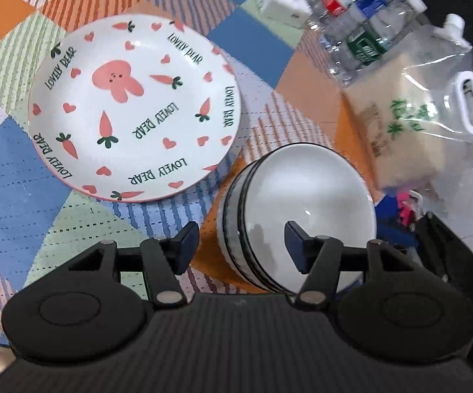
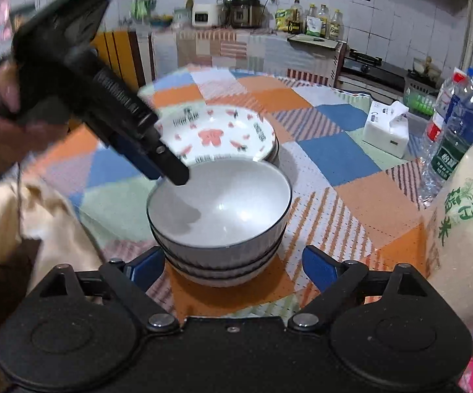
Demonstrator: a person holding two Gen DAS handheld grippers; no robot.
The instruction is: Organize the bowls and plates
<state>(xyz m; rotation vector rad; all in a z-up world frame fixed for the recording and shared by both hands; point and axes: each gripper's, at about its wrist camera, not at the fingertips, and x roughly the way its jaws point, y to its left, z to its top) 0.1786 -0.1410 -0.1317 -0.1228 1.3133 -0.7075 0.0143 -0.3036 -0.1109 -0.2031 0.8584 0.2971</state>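
Note:
A stack of white bowls with dark rims [image 1: 301, 209] [image 2: 220, 216] stands on the patchwork tablecloth. A white plate with a pink rabbit and carrots [image 1: 131, 108] [image 2: 220, 137] lies beyond it, on top of other plates in the right wrist view. My left gripper [image 1: 241, 245] [image 2: 167, 170] is open, one finger inside the top bowl and one outside its rim. My right gripper [image 2: 233, 265] is open and empty, its fingers on either side of the bowl stack's base.
Plastic water bottles [image 1: 360, 23] [image 2: 455, 131], a clear bag of rice [image 1: 426, 114] [image 2: 468, 229] and a white tissue box [image 2: 387, 127] stand at the table's right side. A kitchen counter with appliances and oil bottles [image 2: 311, 19] runs behind.

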